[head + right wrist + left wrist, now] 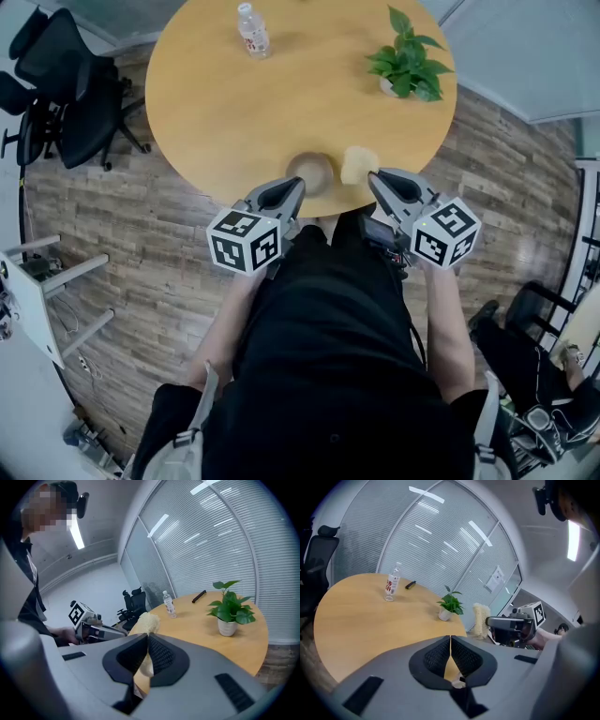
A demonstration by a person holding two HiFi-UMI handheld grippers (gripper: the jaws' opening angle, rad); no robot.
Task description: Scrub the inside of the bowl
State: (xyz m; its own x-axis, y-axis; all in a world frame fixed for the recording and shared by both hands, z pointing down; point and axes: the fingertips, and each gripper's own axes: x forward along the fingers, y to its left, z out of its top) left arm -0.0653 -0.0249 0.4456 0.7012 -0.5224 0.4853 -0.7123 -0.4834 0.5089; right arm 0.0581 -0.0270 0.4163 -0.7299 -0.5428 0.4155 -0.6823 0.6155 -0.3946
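A small tan bowl (314,171) sits at the near edge of the round wooden table (234,103). My left gripper (296,186) reaches its near-left rim. In the left gripper view its jaws (450,639) are closed, with a tan sliver of the bowl (451,667) between the pads; the remainder of the bowl is hidden. My right gripper (373,178) is shut on a pale yellow sponge (356,164), just right of the bowl. The sponge (147,620) sticks out above the jaws (146,639) in the right gripper view, and shows as a fluffy sponge (481,618) in the left gripper view.
A water bottle (253,30) and a potted plant (408,66) stand at the table's far side, and a black pen-like object (410,585) lies beyond the bottle. Black office chairs (66,84) are at the left. A seated person's legs (544,366) are at the right.
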